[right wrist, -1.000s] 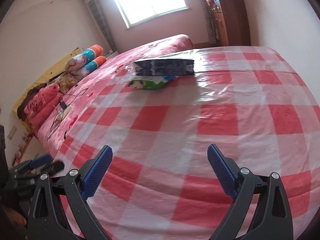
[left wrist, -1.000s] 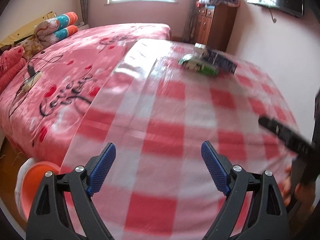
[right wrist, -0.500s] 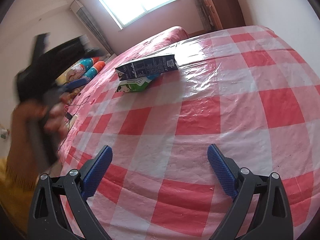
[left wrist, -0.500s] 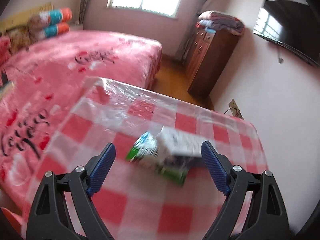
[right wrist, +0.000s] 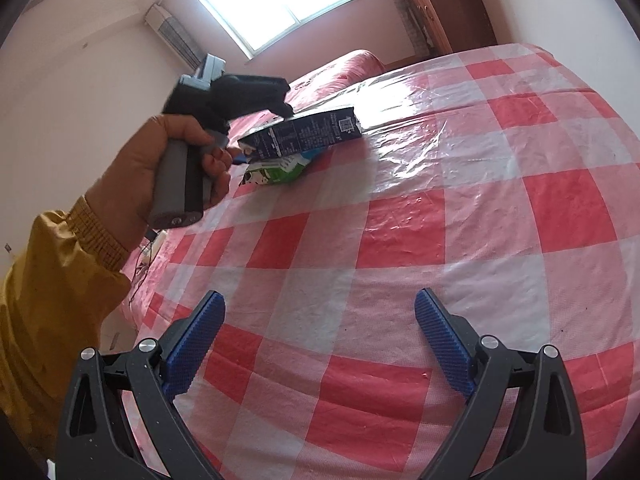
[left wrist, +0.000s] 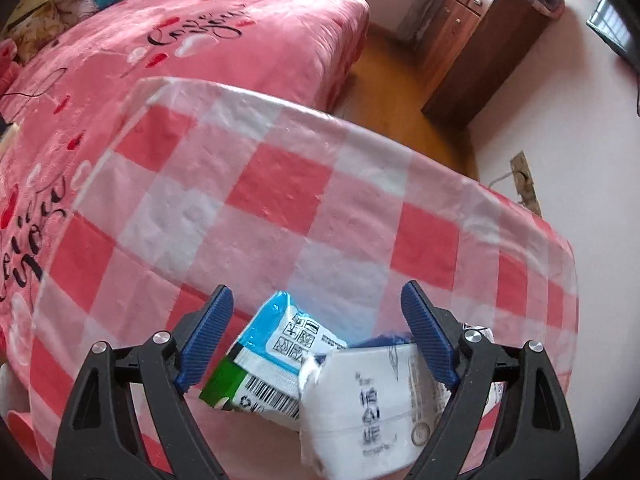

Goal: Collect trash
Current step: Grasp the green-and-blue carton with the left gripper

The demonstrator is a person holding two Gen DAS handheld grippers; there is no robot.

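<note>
Left gripper (left wrist: 316,320) jaws: released, straddling the cartons.
Right gripper (right wrist: 320,328) jaws: released, empty.
White carton (left wrist: 372,412): overlaps green carton (left wrist: 260,376) at its 3 o'clock.

Daylit, blown-out window (right wrist: 276,4), fisheye-warped edges.

Bedspread (left wrist: 192,40), upper left of left wrist view: black cursive, reads roughly "Love You". Green-blue carton (left wrist: 264,364): barcode, recycling pictograms. White carton (left wrist: 372,408): blurred, unreadable print. Dark carton (right wrist: 308,132): QR code, fine text illegible.
</note>
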